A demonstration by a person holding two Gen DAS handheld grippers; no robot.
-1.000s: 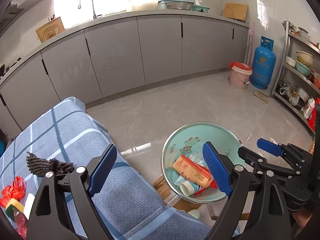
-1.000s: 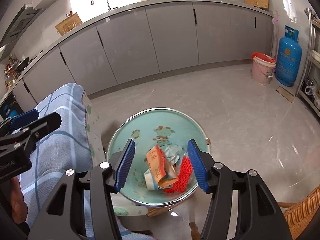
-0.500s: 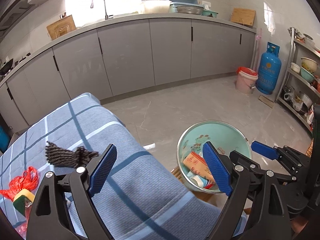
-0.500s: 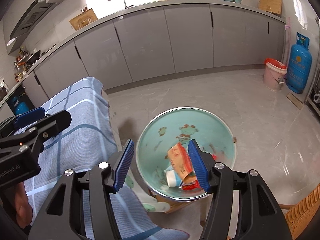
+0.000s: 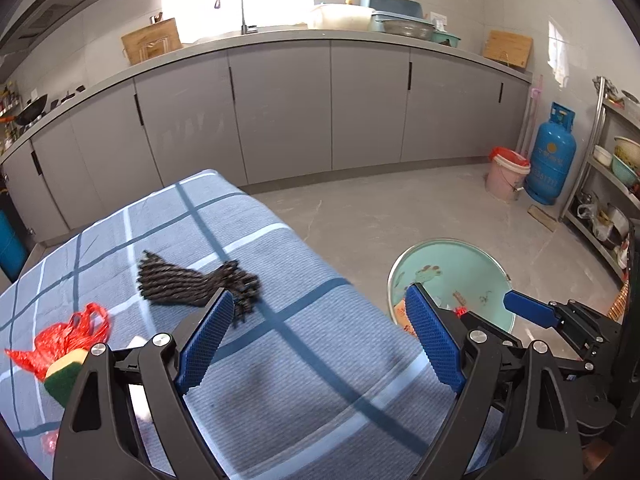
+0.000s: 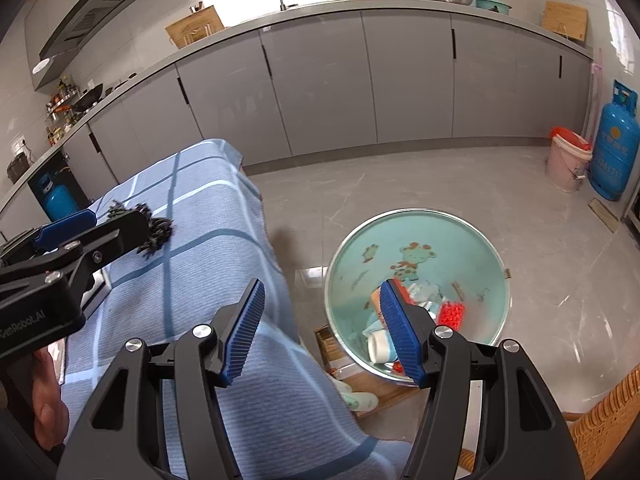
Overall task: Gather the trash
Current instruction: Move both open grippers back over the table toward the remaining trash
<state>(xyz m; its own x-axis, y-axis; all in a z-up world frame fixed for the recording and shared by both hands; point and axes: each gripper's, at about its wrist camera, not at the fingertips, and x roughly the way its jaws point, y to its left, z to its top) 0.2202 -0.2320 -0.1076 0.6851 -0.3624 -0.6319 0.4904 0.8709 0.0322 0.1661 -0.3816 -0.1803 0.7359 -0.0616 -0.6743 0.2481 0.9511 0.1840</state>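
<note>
Left hand-held gripper (image 5: 316, 332): jaws spread wide, nothing between them. Over the last second its view has swung from the basin (image 5: 472, 256) toward the cloth (image 5: 312, 380) on the counter; the basin now sits at the right edge of that view, partly behind the right finger. The black mesh (image 5: 192, 284) on the cloth has come from far left to just ahead of the left fingertip, not touching it. Further left lie a red net (image 5: 60, 340) and a sponge (image 5: 66, 370), touching each other.

Right hand-held gripper (image 6: 322, 328): jaws wide, empty. It has drifted left, off the basin (image 6: 420, 232): before, both fingers framed the basin; now the left finger is over the cloth (image 6: 208, 256) and only the right finger overlaps the basin.

Trash already in the basin: orange packet (image 6: 375, 300), white cup (image 6: 378, 346), red net piece (image 6: 452, 314), heaped at the near side. Basin stands on the floor (image 6: 440, 184), beside the counter.
</note>
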